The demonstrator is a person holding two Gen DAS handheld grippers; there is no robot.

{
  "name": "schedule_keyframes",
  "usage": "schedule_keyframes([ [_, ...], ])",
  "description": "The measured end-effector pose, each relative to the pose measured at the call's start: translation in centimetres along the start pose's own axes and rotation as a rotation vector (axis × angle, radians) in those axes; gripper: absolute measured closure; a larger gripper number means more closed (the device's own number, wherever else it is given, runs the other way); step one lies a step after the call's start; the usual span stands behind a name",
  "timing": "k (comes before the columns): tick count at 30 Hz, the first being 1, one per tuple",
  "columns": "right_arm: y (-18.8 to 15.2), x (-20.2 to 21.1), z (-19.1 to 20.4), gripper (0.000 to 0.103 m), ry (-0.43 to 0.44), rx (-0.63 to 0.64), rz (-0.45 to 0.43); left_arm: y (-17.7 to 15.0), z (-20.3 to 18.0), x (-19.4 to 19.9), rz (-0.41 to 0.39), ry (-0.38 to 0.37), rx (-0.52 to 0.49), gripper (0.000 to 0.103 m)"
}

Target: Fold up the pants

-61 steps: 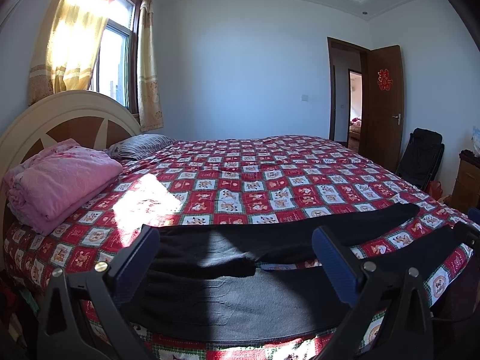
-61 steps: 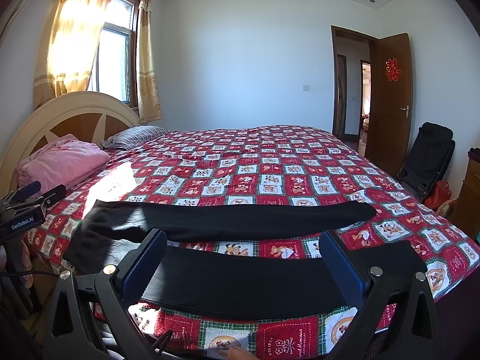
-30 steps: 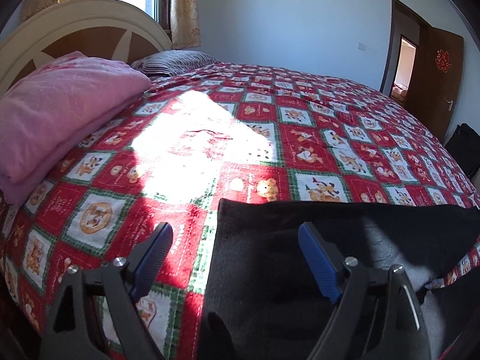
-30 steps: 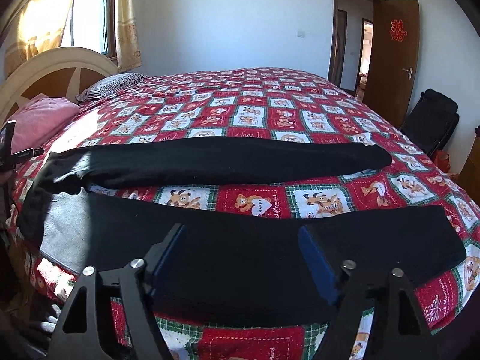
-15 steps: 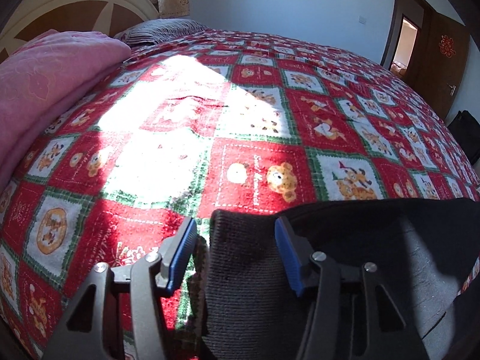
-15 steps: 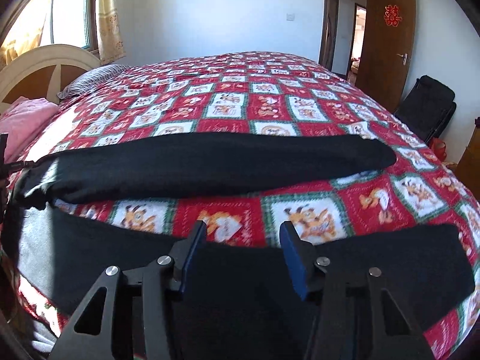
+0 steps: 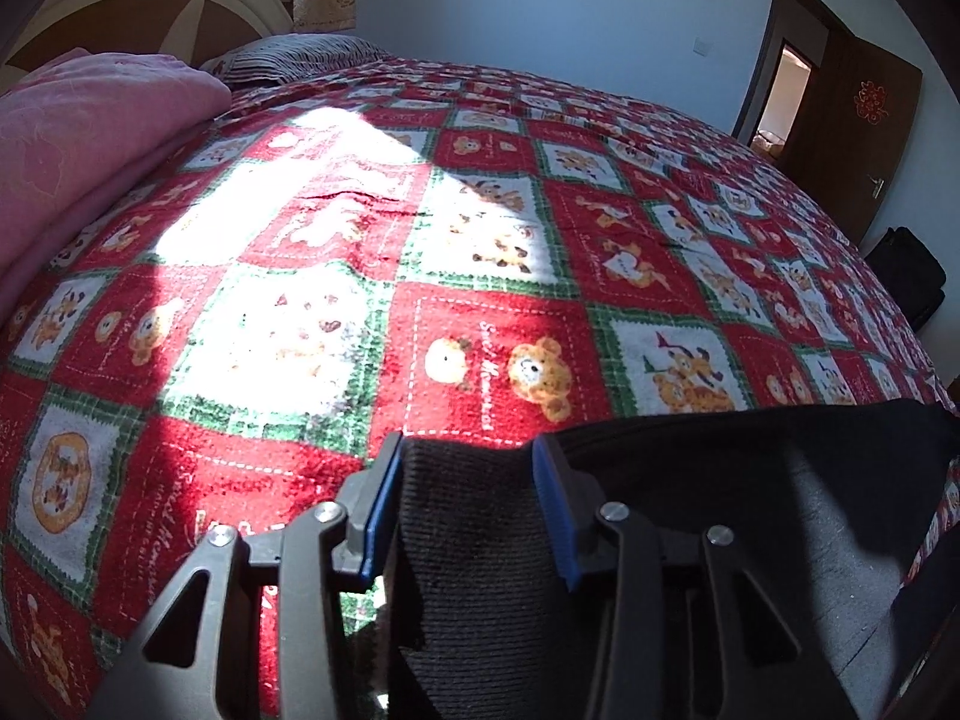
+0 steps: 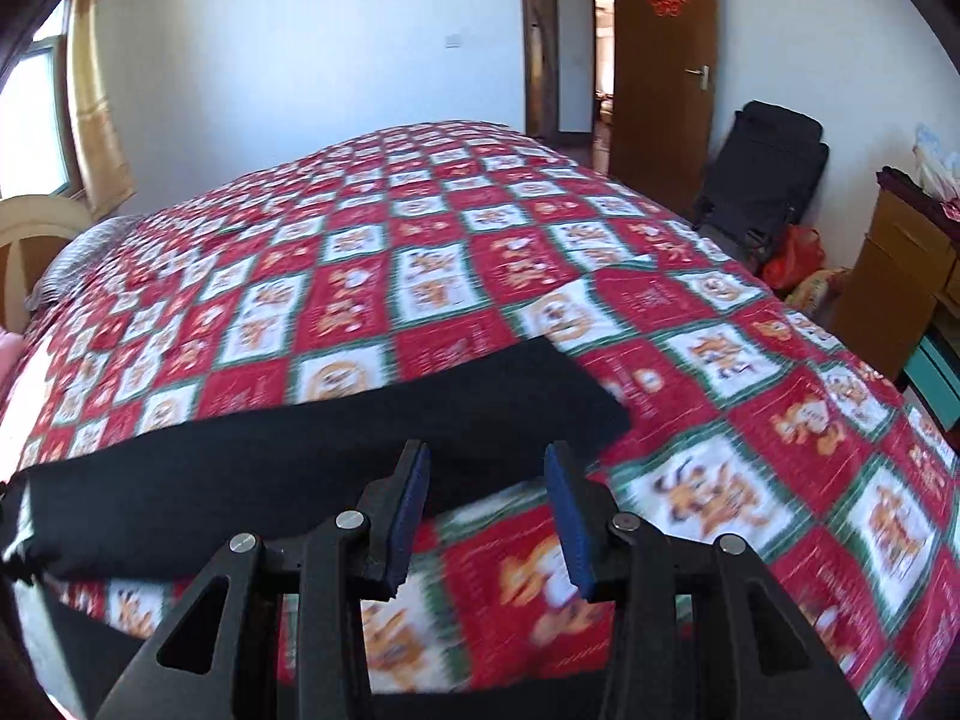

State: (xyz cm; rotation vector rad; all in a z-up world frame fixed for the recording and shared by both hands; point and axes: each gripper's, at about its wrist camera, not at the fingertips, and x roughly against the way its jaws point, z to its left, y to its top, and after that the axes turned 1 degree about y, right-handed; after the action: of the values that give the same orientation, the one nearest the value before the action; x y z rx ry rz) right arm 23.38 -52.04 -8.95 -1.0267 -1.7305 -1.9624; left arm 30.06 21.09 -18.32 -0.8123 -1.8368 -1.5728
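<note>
Black pants [image 7: 690, 480] lie on the red patterned bedspread [image 7: 480, 228] at the bed's near edge. In the left wrist view my left gripper [image 7: 465, 480] stands around the ribbed waistband corner, its blue pads [image 7: 384, 498] touching the cloth on both sides. In the right wrist view the far pant leg [image 8: 300, 444] stretches across the bed. My right gripper [image 8: 487, 498] hovers partly closed in front of it, with bedspread visible between the pads [image 8: 567, 516] and nothing held. The near leg shows only as a dark strip at the bottom.
A folded pink blanket [image 7: 78, 144] and a striped pillow [image 7: 288, 57] lie by the headboard at left. A black folding chair [image 8: 762, 180] and a wooden cabinet [image 8: 900, 276] stand right of the bed, near the open door [image 8: 660, 60].
Both grippers dropped toward the bed and narrowed their jaws. The left closed in on the waistband corner. The right swung right and up, over the far leg; its view is motion-blurred.
</note>
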Motion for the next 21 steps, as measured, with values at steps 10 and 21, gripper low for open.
schedule_keyframes([
  [10,5.3,-8.0,-5.3,0.061,0.025,-0.086,0.139,0.3,-0.9,-0.5,0.031,0.022,-0.064,0.055],
  [21,6.8,-15.6,-3.7,0.06,0.094,-0.034,0.32,0.0,-0.1,0.1,-0.001,-0.114,-0.027,0.086],
])
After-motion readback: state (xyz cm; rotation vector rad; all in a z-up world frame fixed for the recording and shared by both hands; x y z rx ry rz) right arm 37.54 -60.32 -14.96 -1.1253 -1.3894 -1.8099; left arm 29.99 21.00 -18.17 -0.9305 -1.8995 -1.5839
